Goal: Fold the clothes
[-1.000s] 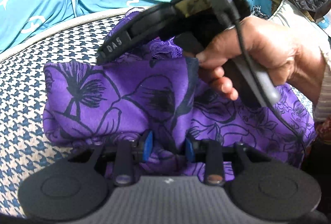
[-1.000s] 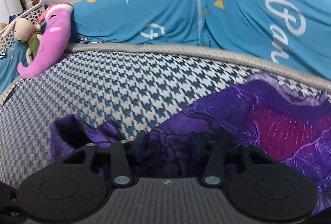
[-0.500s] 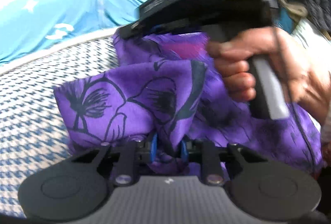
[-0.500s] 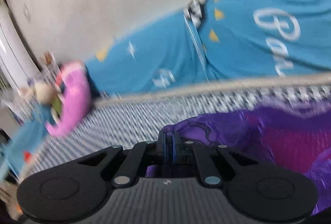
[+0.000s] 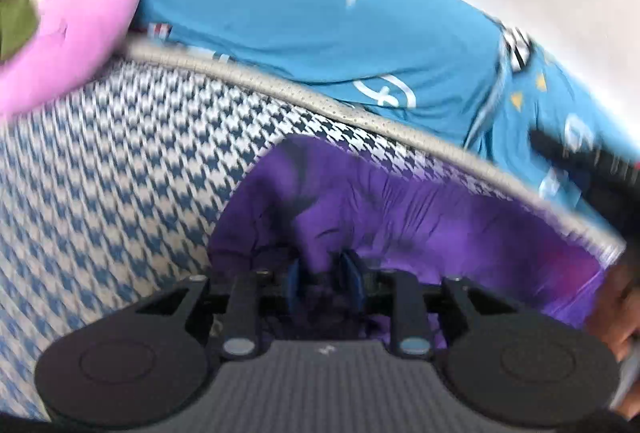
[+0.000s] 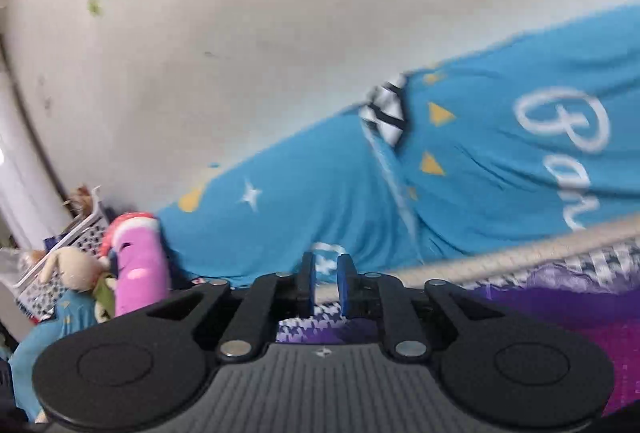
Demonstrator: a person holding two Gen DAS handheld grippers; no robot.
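Note:
A purple flower-print garment lies bunched on the blue-and-white houndstooth bed cover. My left gripper is shut on a fold of it at its near edge, and cloth fills the space between the blue pads. In the right wrist view the garment lies low at the right, showing a magenta patch. My right gripper is tilted up toward the wall, its pads a narrow gap apart with nothing between them. The right gripper's black body and the hand holding it show blurred at the right edge.
Blue bedding with white lettering is heaped behind the beige piped edge. A pink plush toy, a beige rabbit toy and a white basket sit at the far left. A pale wall rises behind.
The left gripper closed on the garment and swung left with it. The right gripper, shut on the cloth half a second ago, now has none between its pads and has tilted upward.

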